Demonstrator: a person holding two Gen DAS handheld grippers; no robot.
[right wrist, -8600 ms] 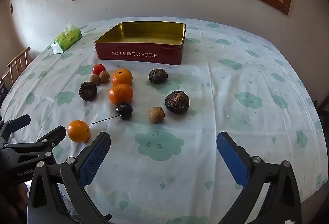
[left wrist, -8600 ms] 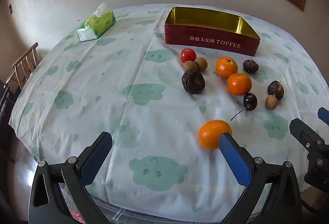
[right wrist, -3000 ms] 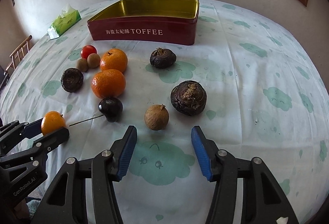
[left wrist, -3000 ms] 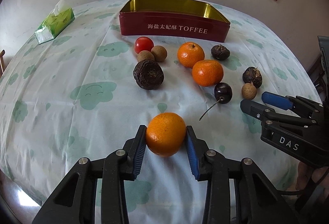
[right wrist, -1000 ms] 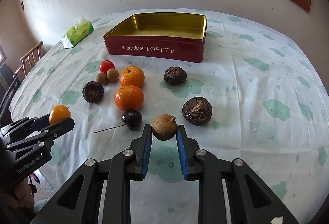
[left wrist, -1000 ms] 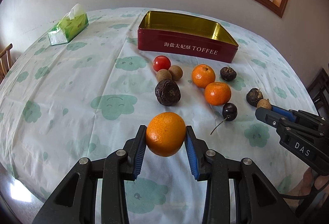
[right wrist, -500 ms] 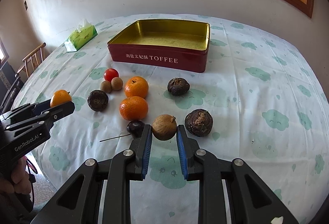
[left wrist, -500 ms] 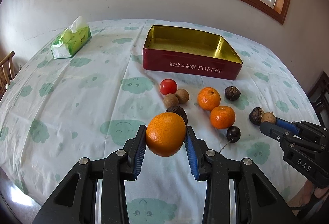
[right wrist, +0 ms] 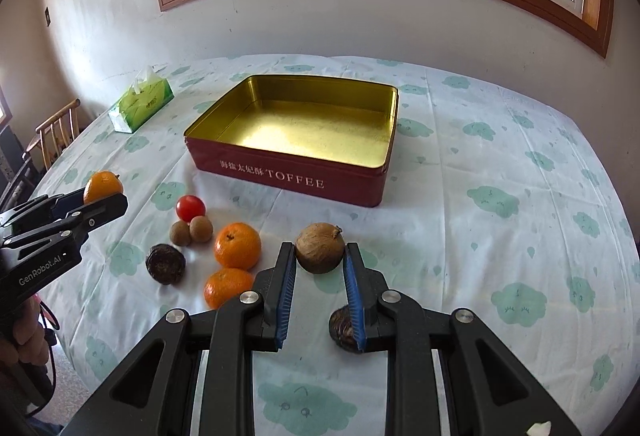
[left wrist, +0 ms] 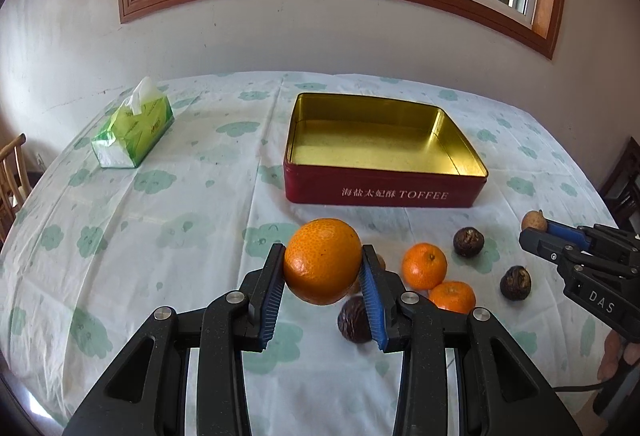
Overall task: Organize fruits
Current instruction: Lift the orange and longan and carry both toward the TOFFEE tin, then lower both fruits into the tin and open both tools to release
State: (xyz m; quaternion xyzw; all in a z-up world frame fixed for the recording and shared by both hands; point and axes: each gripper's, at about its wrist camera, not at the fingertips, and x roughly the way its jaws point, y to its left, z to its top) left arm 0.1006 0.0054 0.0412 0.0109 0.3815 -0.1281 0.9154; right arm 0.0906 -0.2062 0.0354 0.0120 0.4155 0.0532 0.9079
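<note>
While both grippers hang above the cloud-print tablecloth [right wrist: 500,171], a count from left to right starts with one green tissue pack [right wrist: 142,105] near the far left edge. Next is the left gripper [left wrist: 322,290], its blue pads clamped on one large mandarin [left wrist: 322,260] held clear of the cloth; the fruit is bright orange, round and finely dimpled. In the right wrist view, the fruit lying on the cloth reads: one dark wrinkled fruit [right wrist: 165,264], two small tan round ones [right wrist: 191,230] touching each other, one red cherry tomato [right wrist: 191,207] just behind them, and two loose mandarins [right wrist: 237,246], one in front of the other. The right gripper [right wrist: 320,288] follows, jaws drawn narrow onto one tan-brown round fruit [right wrist: 320,247] with a short dry stem tip, lifted off the table. Below its right finger, one more dark wrinkled fruit [right wrist: 341,328] peeks out; the left wrist view shows three dark ones in all, the third [left wrist: 468,242] nearer the tin. One red toffee tin [right wrist: 296,175] with white lettering and a bare gold inside stands open beyond the fruit, at mid table. A wooden chair [right wrist: 52,133] stands off the left edge.
</note>
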